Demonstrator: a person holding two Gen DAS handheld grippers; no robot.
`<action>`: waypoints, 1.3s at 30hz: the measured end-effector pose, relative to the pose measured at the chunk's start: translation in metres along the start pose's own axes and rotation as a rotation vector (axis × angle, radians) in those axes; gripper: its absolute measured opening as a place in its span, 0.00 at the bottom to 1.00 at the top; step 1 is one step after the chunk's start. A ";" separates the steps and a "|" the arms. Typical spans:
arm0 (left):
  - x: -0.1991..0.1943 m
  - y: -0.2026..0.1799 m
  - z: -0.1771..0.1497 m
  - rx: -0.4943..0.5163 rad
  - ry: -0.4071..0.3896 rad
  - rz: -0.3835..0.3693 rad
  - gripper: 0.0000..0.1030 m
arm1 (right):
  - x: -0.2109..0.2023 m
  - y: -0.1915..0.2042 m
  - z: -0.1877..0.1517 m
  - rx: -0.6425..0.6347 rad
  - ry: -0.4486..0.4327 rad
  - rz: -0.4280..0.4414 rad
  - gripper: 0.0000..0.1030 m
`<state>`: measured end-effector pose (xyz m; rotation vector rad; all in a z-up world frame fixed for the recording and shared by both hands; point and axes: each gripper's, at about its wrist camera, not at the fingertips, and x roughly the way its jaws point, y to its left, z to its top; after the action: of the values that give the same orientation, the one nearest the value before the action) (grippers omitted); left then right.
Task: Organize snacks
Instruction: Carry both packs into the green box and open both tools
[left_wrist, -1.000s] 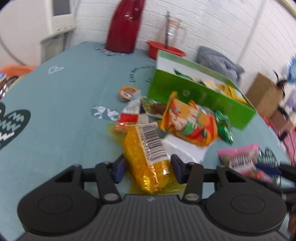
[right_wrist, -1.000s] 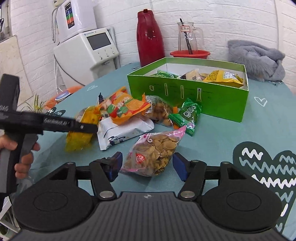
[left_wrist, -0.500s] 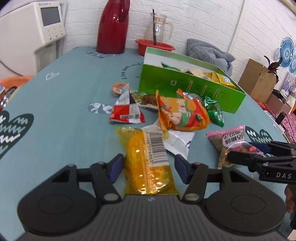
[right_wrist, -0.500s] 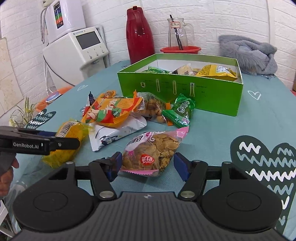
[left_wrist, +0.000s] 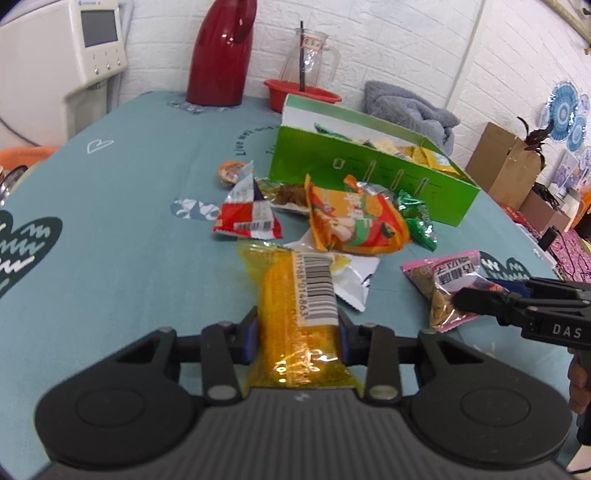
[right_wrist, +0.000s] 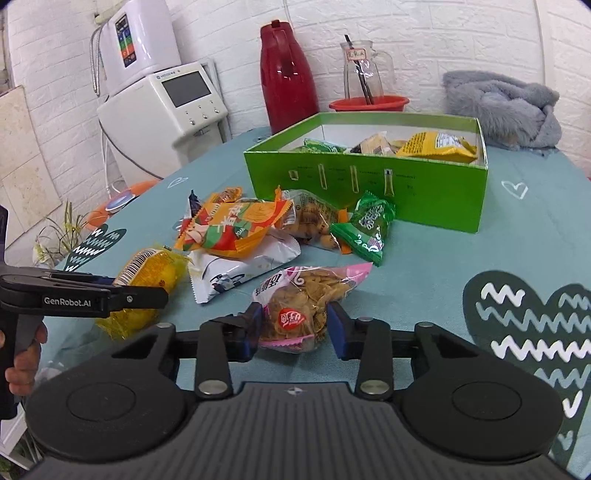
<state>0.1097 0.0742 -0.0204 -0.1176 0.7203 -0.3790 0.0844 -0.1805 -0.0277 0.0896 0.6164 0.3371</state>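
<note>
Between your left gripper's (left_wrist: 297, 338) closing jaws lies the yellow snack packet (left_wrist: 299, 314); both pads touch its sides near the lower end. Ahead of it on the tabletop (left_wrist: 122, 221) sit a white packet (left_wrist: 356, 278), an orange packet (left_wrist: 354, 225) and a red-and-white packet (left_wrist: 249, 218), with the green box (left_wrist: 369, 173) behind them.

From the right wrist, your right gripper (right_wrist: 293, 330) is narrowing around the pink-edged chips bag (right_wrist: 306, 299); the left pad touches it, the right pad is just beside it. A small green packet (right_wrist: 365, 227) lies between that bag and the green box (right_wrist: 369, 177).
</note>
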 end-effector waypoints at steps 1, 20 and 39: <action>-0.004 -0.002 0.001 0.009 -0.005 -0.011 0.36 | -0.003 0.000 0.001 -0.003 -0.008 0.003 0.61; 0.000 -0.069 0.170 0.139 -0.269 -0.056 0.35 | -0.012 -0.018 0.127 -0.092 -0.225 -0.056 0.60; 0.168 -0.040 0.228 0.016 -0.138 0.039 0.36 | 0.127 -0.085 0.161 0.015 -0.156 -0.061 0.60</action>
<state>0.3644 -0.0314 0.0557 -0.1130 0.5825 -0.3355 0.2988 -0.2151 0.0179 0.1099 0.4659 0.2639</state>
